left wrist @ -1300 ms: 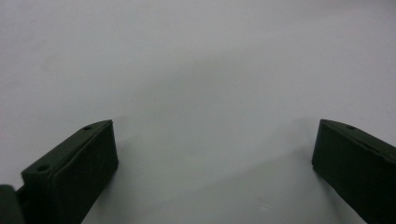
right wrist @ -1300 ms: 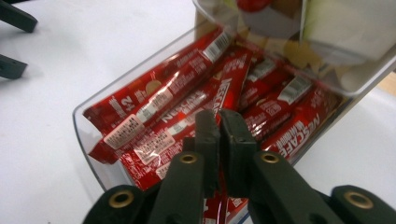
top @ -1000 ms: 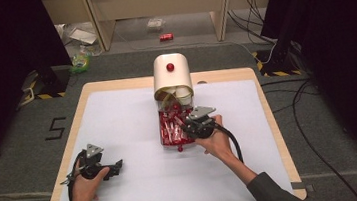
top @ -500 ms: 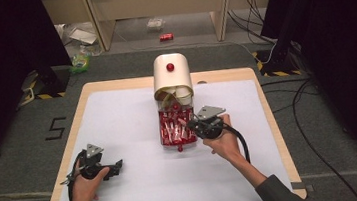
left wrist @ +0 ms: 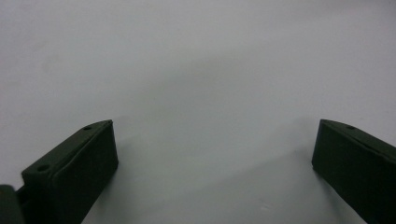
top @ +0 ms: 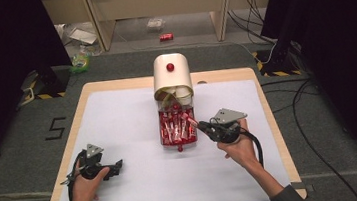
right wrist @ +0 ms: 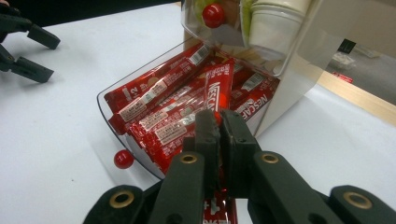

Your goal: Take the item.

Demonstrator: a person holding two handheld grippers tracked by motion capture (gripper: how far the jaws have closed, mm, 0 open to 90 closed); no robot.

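Observation:
A cream dispenser (top: 171, 76) stands at the table's far middle. Its clear drawer (top: 162, 132) is pulled out and holds several red Nescafé sachets. My right gripper (top: 200, 124) is just right of the drawer, shut on one red sachet (right wrist: 217, 91) that sticks up at a tilt above the others (right wrist: 154, 100). The pads (right wrist: 208, 130) pinch the sachet's lower part. At the front left, my left gripper (top: 118, 165) rests low over the white sheet, its jaws wide open and empty (left wrist: 215, 154). It also appears far off as the left gripper (right wrist: 23, 42).
The drawer has a red knob (top: 180, 148) on its front, and a second red knob (top: 170, 67) sits on the dispenser's top. White paper cups (right wrist: 275, 25) are stacked inside it. The white sheet (top: 140, 185) covers the wooden table (top: 266, 96); cables lie on the floor at right.
My right gripper has drawn back to the right from over the drawer and risen a little, with a red sachet pinched in it. The left hand has stayed put.

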